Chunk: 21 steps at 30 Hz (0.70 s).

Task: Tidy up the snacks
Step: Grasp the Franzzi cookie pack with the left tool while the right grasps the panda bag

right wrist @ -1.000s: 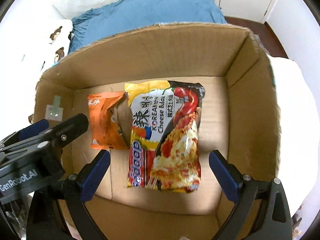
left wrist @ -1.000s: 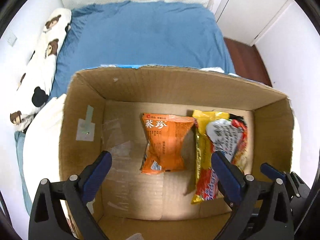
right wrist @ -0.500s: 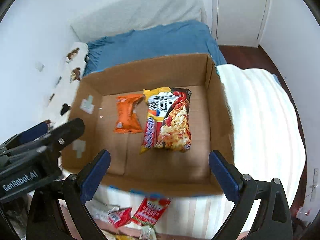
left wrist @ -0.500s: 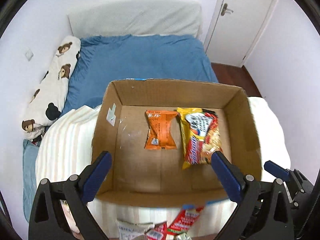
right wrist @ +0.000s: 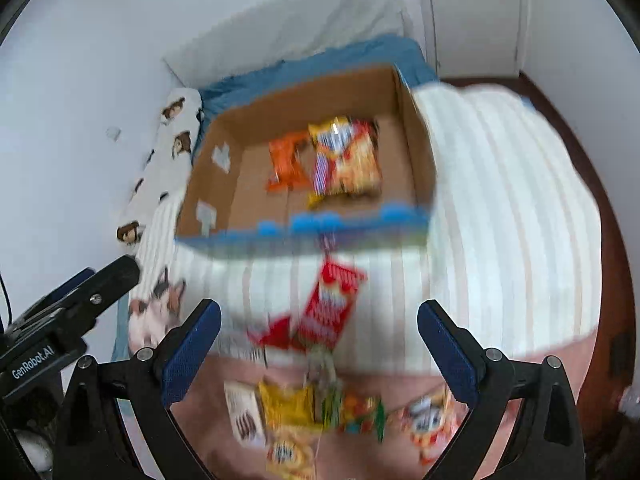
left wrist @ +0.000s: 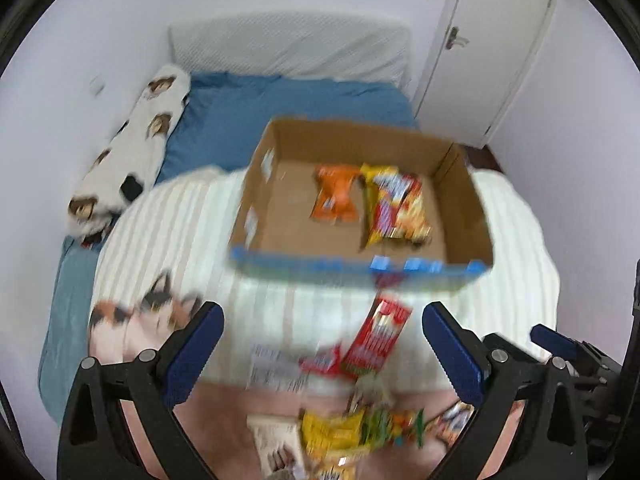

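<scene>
A cardboard box [left wrist: 264,184] [right wrist: 416,148] sits on a striped white blanket. Inside lie an orange snack packet [left wrist: 334,196] [right wrist: 286,164] and a yellow-red noodle packet [left wrist: 396,208] [right wrist: 346,158]. A red packet [left wrist: 378,338] [right wrist: 332,308] lies in front of the box. A blurred pile of loose snacks [left wrist: 352,436] [right wrist: 320,412] lies nearer, on pink cloth. My left gripper [left wrist: 322,344] is open and empty above the pile. My right gripper [right wrist: 318,340] is also open and empty there. Both views are motion-blurred.
The bed has a blue sheet [left wrist: 280,100] and a bear-print pillow [left wrist: 132,148] along the left wall. A white door [left wrist: 492,48] stands at the back right. A cat-print patch [left wrist: 140,320] shows on the blanket's left. The left gripper's body [right wrist: 60,320] shows in the right wrist view.
Both grippers have pulled back and up from inside the box. The box now lies farther away, and the loose snacks in front of it have come into view.
</scene>
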Motion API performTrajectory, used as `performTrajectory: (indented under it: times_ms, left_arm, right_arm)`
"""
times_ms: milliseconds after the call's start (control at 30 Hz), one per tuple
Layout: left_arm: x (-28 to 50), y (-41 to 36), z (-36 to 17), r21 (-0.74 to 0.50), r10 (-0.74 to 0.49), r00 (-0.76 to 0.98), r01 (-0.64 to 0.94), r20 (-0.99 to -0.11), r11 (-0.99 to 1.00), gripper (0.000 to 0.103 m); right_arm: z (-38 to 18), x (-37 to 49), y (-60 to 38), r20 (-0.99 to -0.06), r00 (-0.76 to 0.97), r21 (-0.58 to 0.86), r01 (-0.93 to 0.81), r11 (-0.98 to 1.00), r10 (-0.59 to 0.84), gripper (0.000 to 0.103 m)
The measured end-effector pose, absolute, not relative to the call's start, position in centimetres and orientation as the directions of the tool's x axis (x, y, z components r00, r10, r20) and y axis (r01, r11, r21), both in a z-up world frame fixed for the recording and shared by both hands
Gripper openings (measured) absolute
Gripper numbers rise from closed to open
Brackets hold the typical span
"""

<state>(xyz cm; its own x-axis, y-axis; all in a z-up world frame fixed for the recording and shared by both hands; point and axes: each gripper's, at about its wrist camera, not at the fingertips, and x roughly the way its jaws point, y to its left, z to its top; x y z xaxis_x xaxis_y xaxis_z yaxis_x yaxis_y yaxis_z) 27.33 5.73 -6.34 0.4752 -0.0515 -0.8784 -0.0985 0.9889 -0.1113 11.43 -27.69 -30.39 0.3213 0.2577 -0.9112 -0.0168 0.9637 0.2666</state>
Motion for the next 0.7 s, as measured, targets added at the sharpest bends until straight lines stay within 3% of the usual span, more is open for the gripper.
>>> performTrajectory:
  times_ms: [267,533,600,700]
  left_arm:
    - [20.7,7.6,-15.1,-0.063,-0.009,0.268,-0.195,-0.963,0.979,0.102]
    - [17.9,8.7,-23.4,-0.079,-0.055,0.086,-0.303,-0.995,0.950,0.102]
    - [17.7,8.6,-24.9,-0.071,-0.058,0.050,-0.304,-0.997,0.950,0.102]
    - [17.4,8.6,-25.9,-0.052,-0.045,0.032,-0.291,-0.998,0.955,0.102]
  right_arm:
    - [-37.5,5.2,-32.3,-0.952,0.172,0.281,0.149,0.948,0.255,0.101]
    - [-44.9,1.9,-39.3,-0.957,0.067,0.279,0.478,0.833,0.282,0.101]
    - [-45.9,2.0,-39.3,-0.965,0.050,0.250,0.472,0.845,0.257,0.101]
    - [-46.0,2.9,-36.9,-0.992,0.012,0.121,0.268,0.956,0.122,0.101]
